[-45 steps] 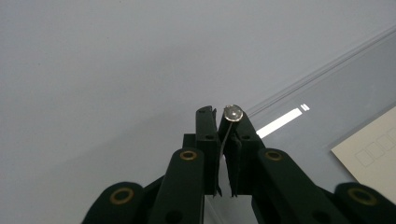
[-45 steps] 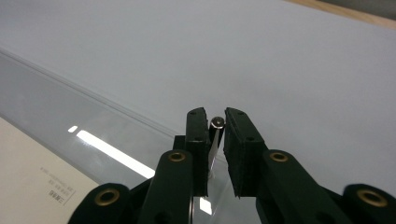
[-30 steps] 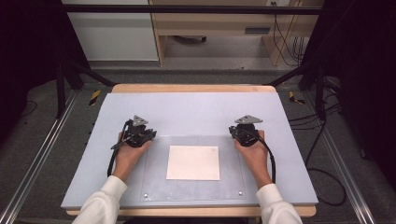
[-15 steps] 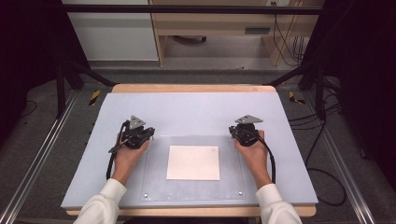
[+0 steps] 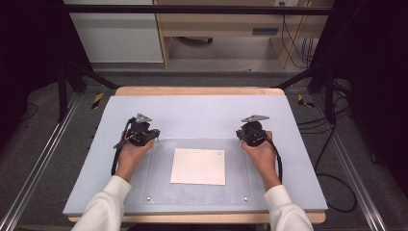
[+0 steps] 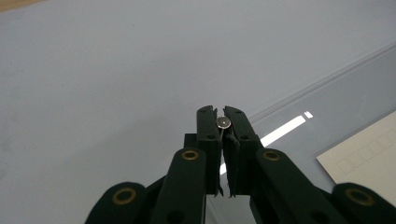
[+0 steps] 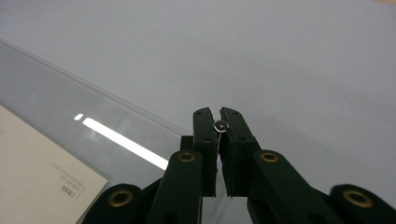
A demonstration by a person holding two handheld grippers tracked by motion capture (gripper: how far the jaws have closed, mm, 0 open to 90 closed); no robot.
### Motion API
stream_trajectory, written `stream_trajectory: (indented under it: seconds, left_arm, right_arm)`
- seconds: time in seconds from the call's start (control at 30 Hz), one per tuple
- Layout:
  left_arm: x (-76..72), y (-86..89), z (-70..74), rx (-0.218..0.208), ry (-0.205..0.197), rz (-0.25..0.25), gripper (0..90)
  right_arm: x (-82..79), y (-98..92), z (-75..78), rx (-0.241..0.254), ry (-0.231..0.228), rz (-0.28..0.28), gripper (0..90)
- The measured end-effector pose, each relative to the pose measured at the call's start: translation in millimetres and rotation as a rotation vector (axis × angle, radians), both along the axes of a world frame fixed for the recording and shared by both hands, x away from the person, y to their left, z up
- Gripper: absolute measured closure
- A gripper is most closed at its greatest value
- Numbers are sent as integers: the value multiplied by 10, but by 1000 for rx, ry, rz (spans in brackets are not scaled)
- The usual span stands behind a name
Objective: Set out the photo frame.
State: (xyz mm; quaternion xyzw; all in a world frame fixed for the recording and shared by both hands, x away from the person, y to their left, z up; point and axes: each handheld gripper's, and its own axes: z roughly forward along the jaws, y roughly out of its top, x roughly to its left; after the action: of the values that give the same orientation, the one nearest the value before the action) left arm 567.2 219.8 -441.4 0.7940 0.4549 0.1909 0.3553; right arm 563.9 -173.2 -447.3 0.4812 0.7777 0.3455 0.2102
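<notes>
High view: white sheet [image 5: 198,166] flat at near middle of surface [image 5: 202,108], within clear plate [image 5: 159,185]. Light, thin, floppy; best pinched at a lifted corner. Left tongs [image 5: 140,129] and right tongs [image 5: 252,130] clenched, empty, at plate's far corners. Versus earlier frame: barely any shift.

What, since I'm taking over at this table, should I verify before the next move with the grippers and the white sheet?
1. Left gripper jaws shut: ok.
2. Right gripper jaws shut: ok.
3. Small shiny round spot between each gripper's tips is a held thing: cannot tell.
4. White sheet lies flat inside the clear plate outline, apart from both grippers: ok.
5. White sheet on top of the clear plate rather than under it: cannot tell.
</notes>
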Motion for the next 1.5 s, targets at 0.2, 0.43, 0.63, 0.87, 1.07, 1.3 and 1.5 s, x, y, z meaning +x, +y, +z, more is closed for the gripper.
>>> stream_trajectory:
  seconds: [0.2,0.43,0.63,0.87,1.07,1.3,1.5]
  left_arm:
    - [96,14,47,14,58,-28,849]
    - [234,45,79,-15,134,-42,850]
    - [325,58,112,-18,190,-53,850]
    - [337,65,114,-23,202,-55,849]
    - [349,67,116,-28,216,-51,848]
    - [349,65,115,-24,221,-54,846]
    - [354,69,113,-28,230,-57,843]
  right_arm:
    - [68,0,44,-7,53,7,857]
    - [204,-28,85,17,138,15,856]
    - [321,-53,125,39,217,32,854]
    - [310,-57,125,40,215,36,851]
    - [297,-58,118,40,203,38,850]
    - [217,-77,84,35,162,57,715]
    - [-75,-203,143,11,14,43,500]
